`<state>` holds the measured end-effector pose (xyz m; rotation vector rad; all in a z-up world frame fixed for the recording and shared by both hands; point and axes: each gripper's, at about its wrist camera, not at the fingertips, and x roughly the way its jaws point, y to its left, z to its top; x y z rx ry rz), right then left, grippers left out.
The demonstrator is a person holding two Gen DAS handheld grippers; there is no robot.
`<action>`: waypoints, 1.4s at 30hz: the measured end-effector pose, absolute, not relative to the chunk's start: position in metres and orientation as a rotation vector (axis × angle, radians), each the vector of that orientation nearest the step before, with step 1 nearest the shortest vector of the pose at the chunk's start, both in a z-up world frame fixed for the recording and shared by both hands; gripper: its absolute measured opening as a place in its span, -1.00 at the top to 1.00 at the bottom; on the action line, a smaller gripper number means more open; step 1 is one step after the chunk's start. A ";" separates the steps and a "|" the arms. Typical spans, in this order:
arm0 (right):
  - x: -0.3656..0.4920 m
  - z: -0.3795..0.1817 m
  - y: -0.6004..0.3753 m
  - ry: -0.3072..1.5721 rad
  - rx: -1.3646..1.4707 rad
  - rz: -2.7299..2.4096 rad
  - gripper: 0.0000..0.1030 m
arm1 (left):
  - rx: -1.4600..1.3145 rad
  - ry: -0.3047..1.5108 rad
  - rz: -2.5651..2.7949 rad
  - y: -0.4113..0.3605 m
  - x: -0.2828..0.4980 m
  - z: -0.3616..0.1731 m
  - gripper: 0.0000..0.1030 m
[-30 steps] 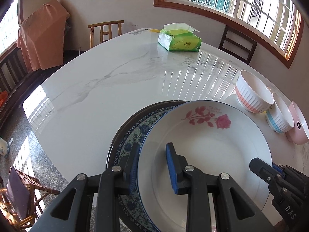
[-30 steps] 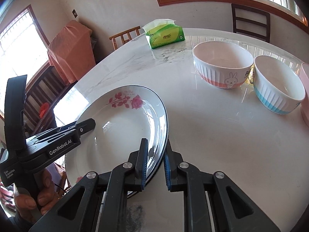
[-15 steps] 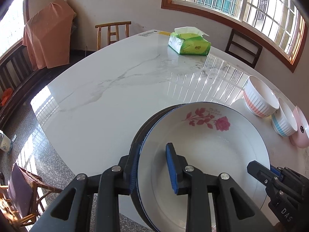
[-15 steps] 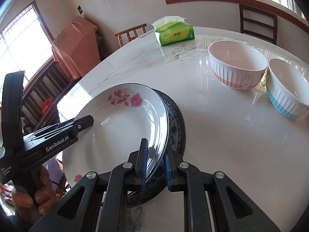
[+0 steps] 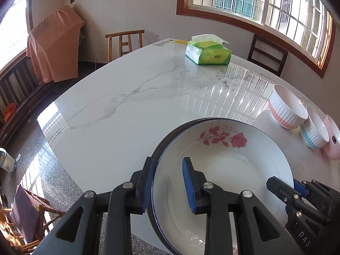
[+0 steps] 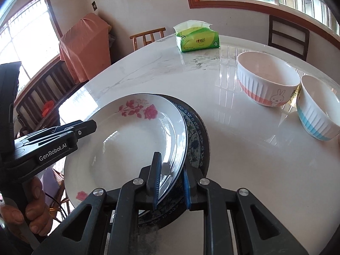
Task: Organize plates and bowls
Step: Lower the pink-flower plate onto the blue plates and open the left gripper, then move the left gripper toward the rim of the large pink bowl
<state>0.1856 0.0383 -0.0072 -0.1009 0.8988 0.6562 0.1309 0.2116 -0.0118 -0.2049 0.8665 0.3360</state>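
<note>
A white plate with a red rose (image 5: 223, 170) (image 6: 127, 144) lies on a dark blue patterned plate (image 6: 196, 136) (image 5: 161, 146) at the near edge of the marble table (image 5: 127, 106). My left gripper (image 5: 167, 184) (image 6: 85, 129) is shut on the white plate's left rim, one pad outside and one inside. My right gripper (image 6: 171, 183) (image 5: 286, 186) straddles the right rim. Its jaws are opening, and a thin dark gap shows between the rim and the outer pad.
Three bowls stand in a row at the right: orange-striped (image 6: 265, 82) (image 5: 284, 110), blue-striped (image 6: 316, 114) (image 5: 312, 129) and pink (image 5: 331, 138). A green tissue pack (image 5: 208, 52) (image 6: 197, 38) sits at the far end. Wooden chairs ring the table.
Both grippers carried the white plate over the dark patterned plate, which now shows only as a crescent at its edge. The right jaws have spread slightly.
</note>
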 end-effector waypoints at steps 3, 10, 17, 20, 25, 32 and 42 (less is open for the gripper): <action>0.183 -0.007 0.039 0.860 -0.126 0.646 0.55 | -0.195 0.858 0.336 0.211 0.132 -0.013 0.46; 0.155 0.008 0.051 0.600 -0.341 0.549 -0.30 | -0.165 0.859 0.340 0.206 0.135 -0.018 0.46; 0.157 0.017 0.013 0.524 -0.254 0.446 -0.33 | -0.148 0.818 0.341 0.201 0.128 -0.012 0.46; 0.159 0.017 -0.020 0.526 -0.227 0.374 -0.40 | -0.129 0.801 0.336 0.196 0.123 -0.008 0.44; 0.160 0.014 -0.093 0.556 -0.155 0.221 -0.52 | -0.103 0.796 0.292 0.178 0.116 -0.004 0.21; 0.152 0.012 -0.196 0.586 0.019 0.041 -0.58 | -0.029 0.794 0.225 0.129 0.110 0.006 -0.03; 0.145 0.004 -0.291 0.627 0.344 0.038 -0.62 | 0.005 0.677 0.031 0.041 0.100 0.035 -0.41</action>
